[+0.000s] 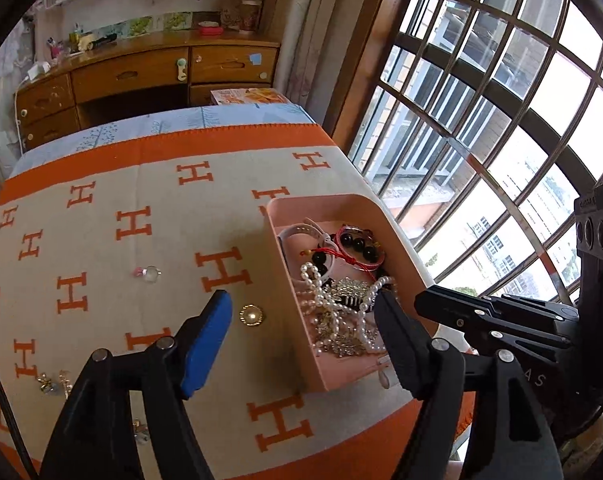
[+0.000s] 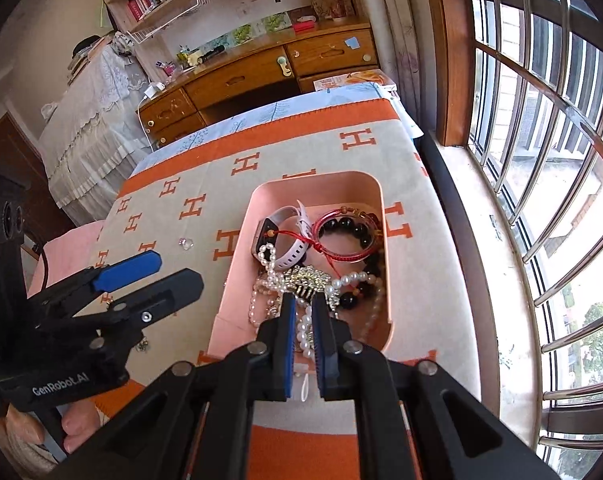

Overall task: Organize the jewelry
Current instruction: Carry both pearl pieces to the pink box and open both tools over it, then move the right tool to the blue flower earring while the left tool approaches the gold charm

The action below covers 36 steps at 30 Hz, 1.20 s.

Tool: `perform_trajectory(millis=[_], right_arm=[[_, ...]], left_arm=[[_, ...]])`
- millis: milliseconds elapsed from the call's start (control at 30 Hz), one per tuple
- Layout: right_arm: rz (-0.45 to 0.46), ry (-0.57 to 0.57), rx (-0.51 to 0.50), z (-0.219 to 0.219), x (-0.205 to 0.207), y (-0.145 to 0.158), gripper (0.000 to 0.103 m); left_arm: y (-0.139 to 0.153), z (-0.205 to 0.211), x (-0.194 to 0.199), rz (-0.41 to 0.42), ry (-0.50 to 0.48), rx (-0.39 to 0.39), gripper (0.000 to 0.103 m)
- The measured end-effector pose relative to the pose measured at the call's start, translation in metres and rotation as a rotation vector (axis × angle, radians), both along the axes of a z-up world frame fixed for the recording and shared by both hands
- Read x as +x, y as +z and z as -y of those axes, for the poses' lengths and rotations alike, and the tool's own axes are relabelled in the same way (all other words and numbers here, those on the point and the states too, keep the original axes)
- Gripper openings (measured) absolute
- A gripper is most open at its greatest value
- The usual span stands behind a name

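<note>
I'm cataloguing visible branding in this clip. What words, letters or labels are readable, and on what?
"GenRobot.AI": white print on the left tool body.
"H": orange letters repeated across the blanket.
"AS": partial letters on the right tool body.
Book spines and the box by the desk: too blurred.

We see a matt woven blanket point(image 1: 141, 208) with orange letters covering the table. On it sits a smooth pink plastic tray point(image 2: 237, 240) holding glossy pearl strands point(image 2: 269, 276), shiny black beads point(image 2: 345, 226) and a sparkling metal brooch point(image 2: 307, 278). Behind it, the wooden desk point(image 1: 141, 72) looks varnished. Each tool has matt black plastic arms with blue rubbery pads point(image 1: 205, 344).
</note>
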State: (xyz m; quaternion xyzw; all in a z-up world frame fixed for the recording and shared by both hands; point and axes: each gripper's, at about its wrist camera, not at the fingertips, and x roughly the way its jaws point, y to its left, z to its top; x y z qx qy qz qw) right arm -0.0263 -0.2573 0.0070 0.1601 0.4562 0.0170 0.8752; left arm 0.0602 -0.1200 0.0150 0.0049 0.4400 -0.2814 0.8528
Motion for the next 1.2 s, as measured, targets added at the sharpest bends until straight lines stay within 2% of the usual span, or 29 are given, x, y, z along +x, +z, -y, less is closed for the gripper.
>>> perform_trajectory(millis=[67,167,533,967,1033,1067,1100,1200], right_arm=[[0.016,0.000,-0.004,-0.010,-0.003,0.004,0.008],[0.062,-0.005,-0.018,-0.023,-0.011,0.013,0.008],[0.173,0.052,-0.066,-0.080,-0.025,0.042,0.008],[0.199,0.135,-0.092,-0.129,-0.021,0.049,0.009],[0.194,0.147,-0.090,-0.135,-0.018,0.048,0.009],[0.187,0.154,-0.090,-0.138,-0.016,0.047,0.009],[0.183,0.163,-0.088,-0.141,-0.014,0.046,0.010],[0.171,0.184,-0.099,-0.150,-0.011,0.039,0.026]], left_arm=[[0.009,-0.018,-0.006,0.039,0.044,-0.012,0.084],[0.018,-0.041,-0.013,0.080,0.092,-0.019,0.085],[0.033,-0.105,-0.034,0.132,0.217,-0.040,0.086],[0.036,-0.145,-0.049,0.201,0.307,0.032,0.086],[0.034,-0.154,-0.050,0.198,0.314,0.045,0.087],[0.034,-0.158,-0.050,0.195,0.317,0.051,0.092],[0.032,-0.164,-0.051,0.194,0.321,0.057,0.097],[0.028,-0.184,-0.052,0.212,0.343,0.079,0.098]])
